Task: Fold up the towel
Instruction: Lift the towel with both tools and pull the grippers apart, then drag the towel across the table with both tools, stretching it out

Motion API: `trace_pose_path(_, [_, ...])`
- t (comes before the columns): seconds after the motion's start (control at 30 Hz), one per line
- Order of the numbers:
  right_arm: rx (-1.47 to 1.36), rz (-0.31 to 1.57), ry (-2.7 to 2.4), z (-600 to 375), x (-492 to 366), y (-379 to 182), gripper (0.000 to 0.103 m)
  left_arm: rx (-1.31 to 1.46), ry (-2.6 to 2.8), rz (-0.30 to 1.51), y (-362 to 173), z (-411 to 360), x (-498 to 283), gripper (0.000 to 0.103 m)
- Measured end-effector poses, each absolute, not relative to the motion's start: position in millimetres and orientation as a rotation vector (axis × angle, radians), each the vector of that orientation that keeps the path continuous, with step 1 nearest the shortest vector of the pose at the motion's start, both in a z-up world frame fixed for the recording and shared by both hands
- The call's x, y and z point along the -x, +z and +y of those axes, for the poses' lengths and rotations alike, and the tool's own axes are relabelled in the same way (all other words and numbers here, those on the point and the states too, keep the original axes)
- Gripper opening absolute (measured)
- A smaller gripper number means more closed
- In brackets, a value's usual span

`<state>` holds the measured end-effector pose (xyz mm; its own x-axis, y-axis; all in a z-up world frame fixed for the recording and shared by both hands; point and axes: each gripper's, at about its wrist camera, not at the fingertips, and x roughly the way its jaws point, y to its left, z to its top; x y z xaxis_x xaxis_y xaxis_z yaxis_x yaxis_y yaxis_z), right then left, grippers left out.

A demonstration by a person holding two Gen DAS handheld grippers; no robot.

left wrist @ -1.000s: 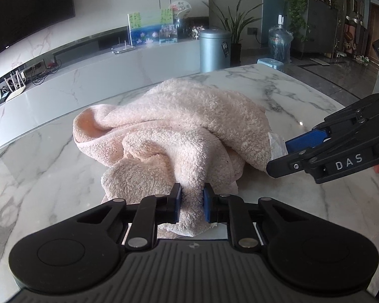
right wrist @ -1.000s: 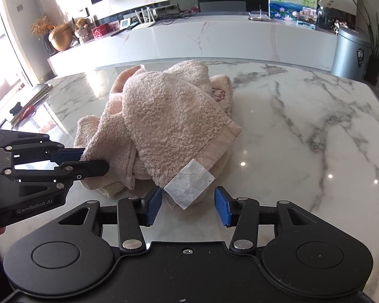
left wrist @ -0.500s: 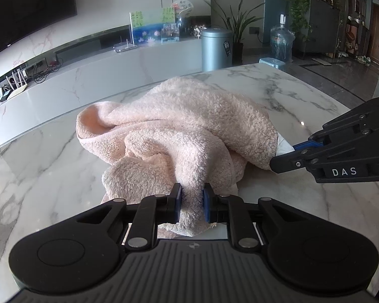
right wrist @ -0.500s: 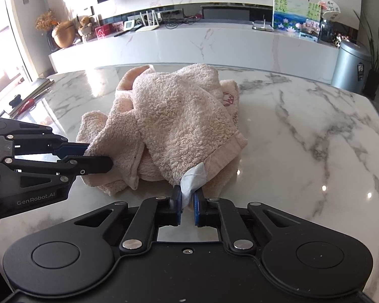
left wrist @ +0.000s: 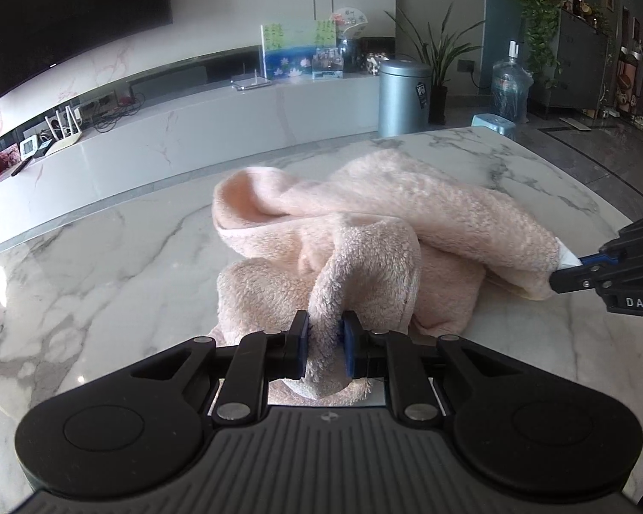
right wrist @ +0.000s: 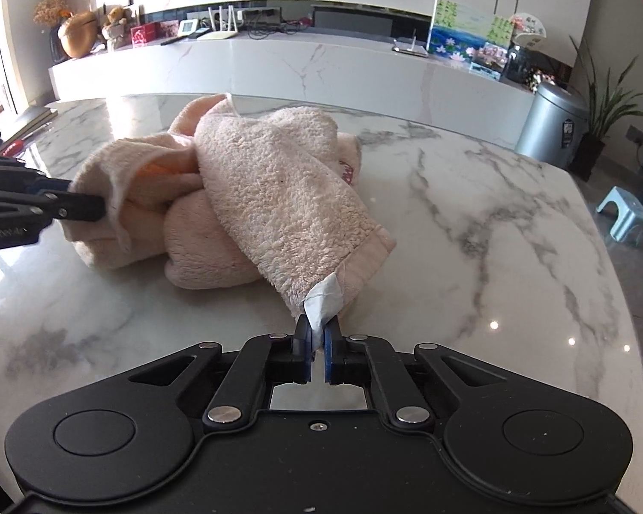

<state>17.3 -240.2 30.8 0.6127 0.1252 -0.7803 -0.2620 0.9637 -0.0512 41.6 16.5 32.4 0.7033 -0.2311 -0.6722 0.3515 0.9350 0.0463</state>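
Observation:
A fluffy pink towel (left wrist: 390, 231) lies bunched on the white marble table (left wrist: 107, 274). My left gripper (left wrist: 326, 336) is shut on a thick fold of its near edge. In the right wrist view the same towel (right wrist: 278, 188) stretches toward my right gripper (right wrist: 317, 336), which is shut on the white care label (right wrist: 323, 297) at one corner. The right gripper (left wrist: 578, 270) shows at the right edge of the left wrist view, pinching that label. The left gripper (right wrist: 85, 210) enters the right wrist view from the left, buried in towel folds.
A long white marble counter (left wrist: 193, 128) runs behind the table, with routers, a picture and cables on it. A grey bin (left wrist: 403, 98), plants, a water bottle and a small blue stool (right wrist: 626, 210) stand on the floor beyond the table's far right edge.
My right gripper went from open around the white label to shut on it, then pulled that corner outward. The left gripper kept its hold, and the towel is drawn out between the two.

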Motion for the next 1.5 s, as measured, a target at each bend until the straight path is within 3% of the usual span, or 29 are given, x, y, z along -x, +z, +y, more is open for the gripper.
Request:
trace_pose_path(0.57, [0.190,0.931,-0.042,-316.0,-4.1,42.9,0.001,-0.142,-0.095,0.746,60.4,84.7,-42.5,0.015])
trace_pose_path(1.2, [0.233,0.952,-0.236,-380.7,-24.1,45.9,0.003,-0.211,0.039,0.712,76.0,108.2,-64.2,0.011])
trace_pose_path(1.3, [0.230,0.954,-0.223,-382.2,-26.0,45.7,0.011,-0.216,0.021,0.710,73.5,104.8,-64.8,0.012])
trace_pose_path(1.5, [0.189,0.942,-0.163,-384.1,-17.3,52.7,0.039,-0.213,-0.010,0.705,74.5,99.1,-58.0,0.012])
